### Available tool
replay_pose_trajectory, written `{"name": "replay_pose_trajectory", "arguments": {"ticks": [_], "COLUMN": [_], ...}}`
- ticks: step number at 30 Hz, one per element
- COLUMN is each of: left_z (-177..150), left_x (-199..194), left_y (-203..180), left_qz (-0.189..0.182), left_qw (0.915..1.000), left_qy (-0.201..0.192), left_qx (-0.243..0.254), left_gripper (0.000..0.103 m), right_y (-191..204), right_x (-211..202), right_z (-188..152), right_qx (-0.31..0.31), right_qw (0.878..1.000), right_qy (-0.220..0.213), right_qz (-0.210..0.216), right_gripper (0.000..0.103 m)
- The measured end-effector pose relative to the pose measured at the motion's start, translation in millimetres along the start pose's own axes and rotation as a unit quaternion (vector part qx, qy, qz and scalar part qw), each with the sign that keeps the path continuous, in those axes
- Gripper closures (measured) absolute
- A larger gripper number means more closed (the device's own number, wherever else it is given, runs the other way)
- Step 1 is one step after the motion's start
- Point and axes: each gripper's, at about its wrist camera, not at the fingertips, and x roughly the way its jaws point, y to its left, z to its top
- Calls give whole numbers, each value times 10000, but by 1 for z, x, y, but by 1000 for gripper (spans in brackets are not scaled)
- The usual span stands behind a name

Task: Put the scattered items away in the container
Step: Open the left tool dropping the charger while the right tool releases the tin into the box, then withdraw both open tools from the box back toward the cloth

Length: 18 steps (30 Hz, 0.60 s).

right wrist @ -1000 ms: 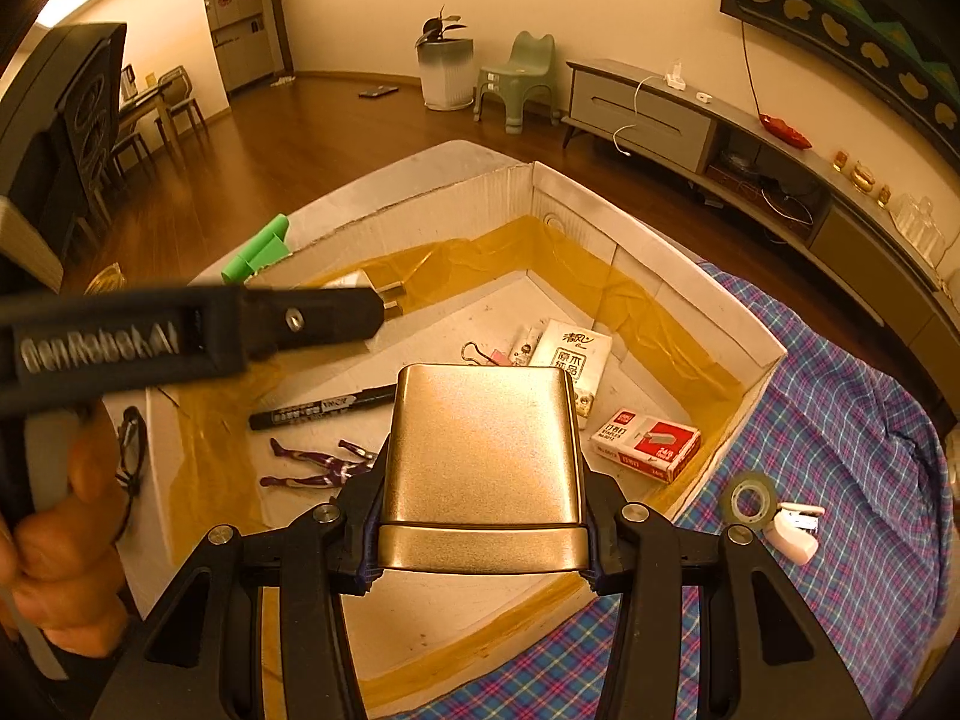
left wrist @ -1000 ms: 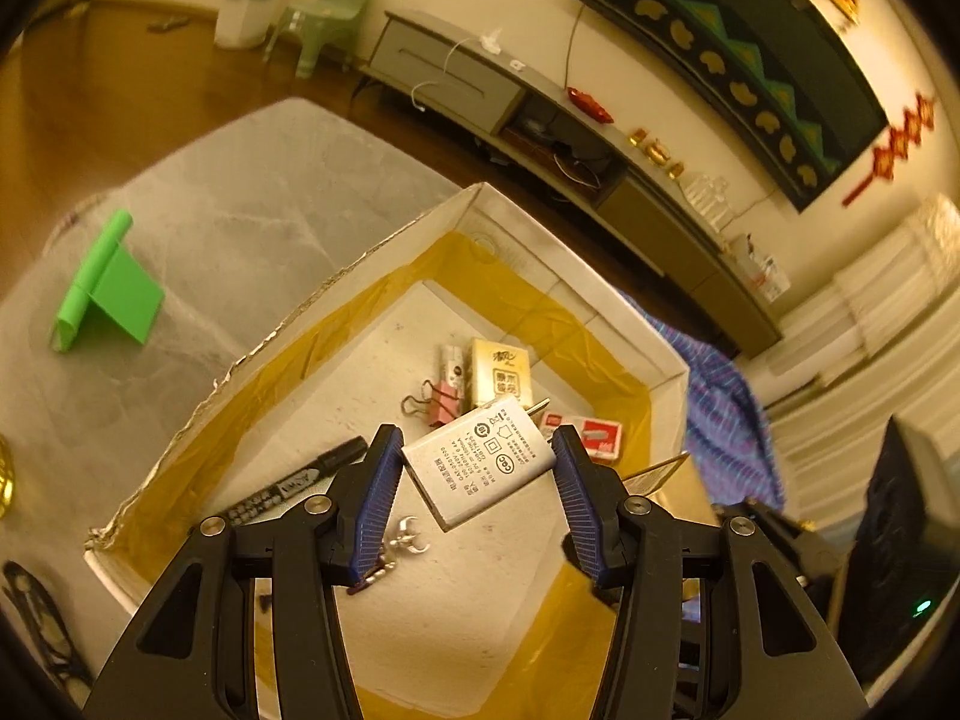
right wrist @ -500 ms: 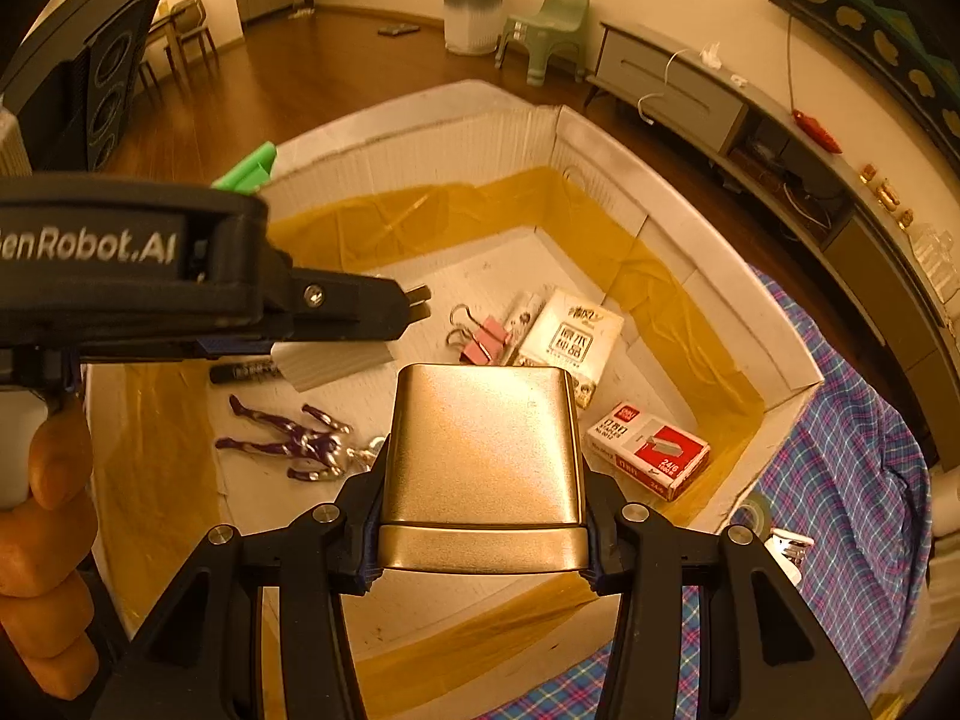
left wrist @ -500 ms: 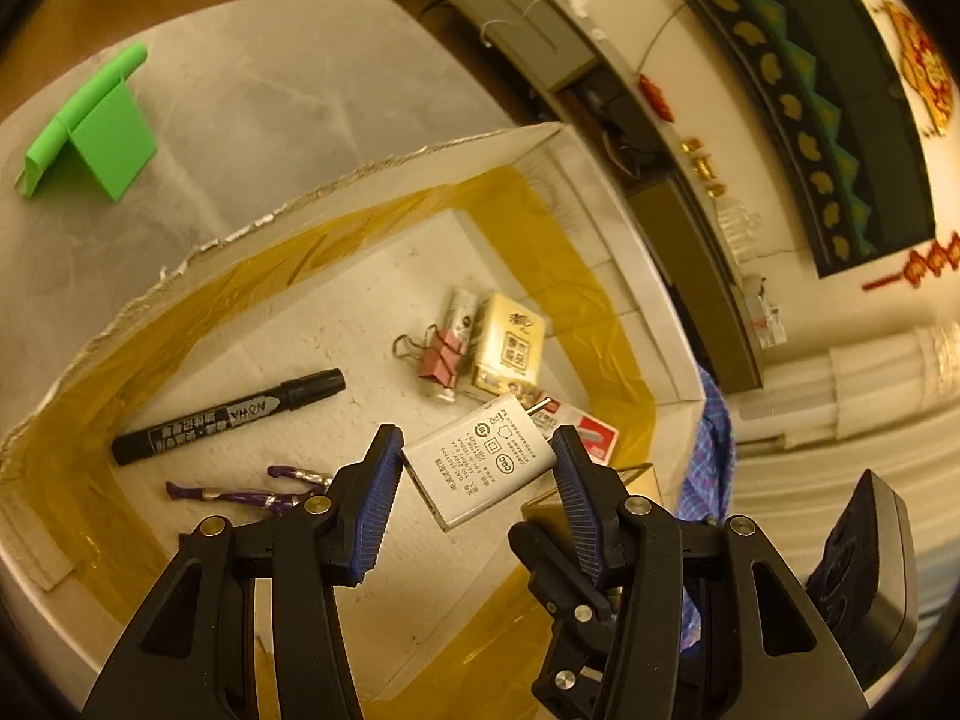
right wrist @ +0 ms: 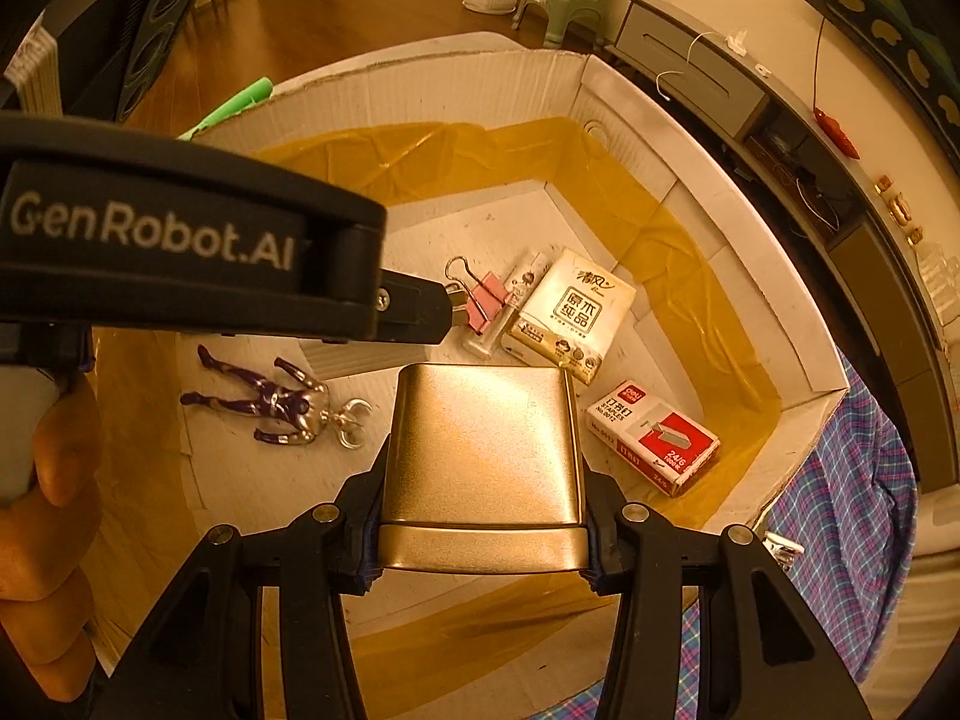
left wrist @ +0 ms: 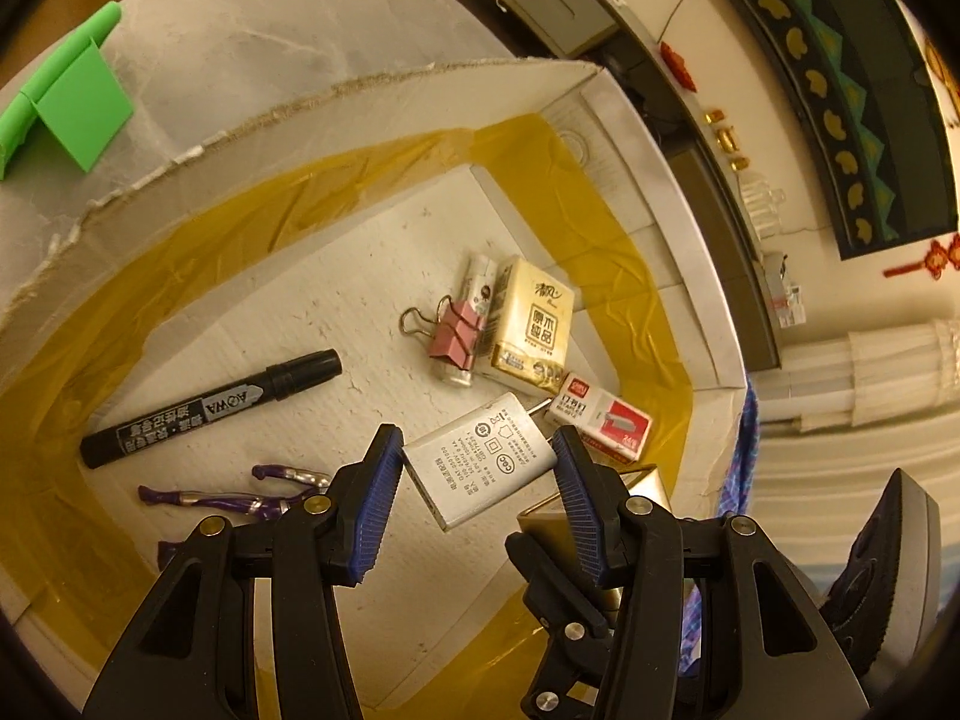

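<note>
A white cardboard box point(left wrist: 336, 120) lined with yellow tape holds a black marker point(left wrist: 210, 408), a purple figure point(right wrist: 276, 402), a pink binder clip point(left wrist: 453, 336), a tissue pack point(right wrist: 570, 315) and a staples box point(right wrist: 654, 441). My left gripper point(left wrist: 474, 480) hangs over the box floor with a white charger point(left wrist: 480, 462) caught cornerwise between its blue pads; the jaws are opening. My right gripper point(right wrist: 483, 468) is shut on a gold metal tin point(right wrist: 480, 438), above the box's near right corner. The two tools are close side by side.
A green stand point(left wrist: 66, 108) sits on the grey mat left of the box. Plaid cloth point(right wrist: 840, 540) covers the table to the right, with a small white item point(right wrist: 780, 546) on it. A hand point(right wrist: 48, 480) grips the left tool. A black speaker point(left wrist: 888, 570) stands nearby.
Both grippers have sunk toward the box and tilted further down while rolling. The charger and the tin stay between their pads. The box contents look closer.
</note>
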Motion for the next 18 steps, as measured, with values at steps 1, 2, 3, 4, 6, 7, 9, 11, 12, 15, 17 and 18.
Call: {"name": "replay_pose_trajectory", "arguments": {"ticks": [1,2,3,4,6,7,9,11,12,15,17,18], "left_z": [0,0,0,0,-1,-1,-1,-1,-1,-3,-5,-7], "left_x": [2,4,5,6,4,2,-3,-6,-8,-12,-14,-16], "left_y": [1,2,3,5,6,7,7,4,3,1,0,-1], "left_qz": [9,8,-15,-33,-65,-101,-168,-216,-234,-263,-299,-310], "left_qw": [10000,9999,9999,9998,9996,9996,9996,9996,9996,9996,9995,9994], "left_qy": [41,113,166,206,230,230,192,167,156,127,118,89], "left_qx": [-12,-29,-44,-68,-114,-120,-121,-84,-63,10,38,77], "left_gripper": [49,49,49,48,48,47,47,47,47,47,47,47], "right_y": [0,0,0,0,0,0,-2,-5,-6,-9,-11,-12], "right_x": [0,-1,-2,-4,-8,-11,-15,-21,-23,-32,-38,-39], "right_z": [0,-1,-2,-2,-3,-4,-5,-6,-6,-10,-13,-15], "right_qx": [-7,-12,-17,-8,31,45,96,163,196,320,398,430], "right_qw": [10000,10000,10000,10000,10000,10000,9999,9997,9996,9988,9981,9977], "right_qy": [12,27,26,18,-31,-56,-114,-167,-206,-327,-402,-440], "right_qz": [-2,-11,-15,-8,21,23,27,59,63,151,231,281], "right_gripper": [53,53,52,51,47,47,46,46,46,43,42,42]}}
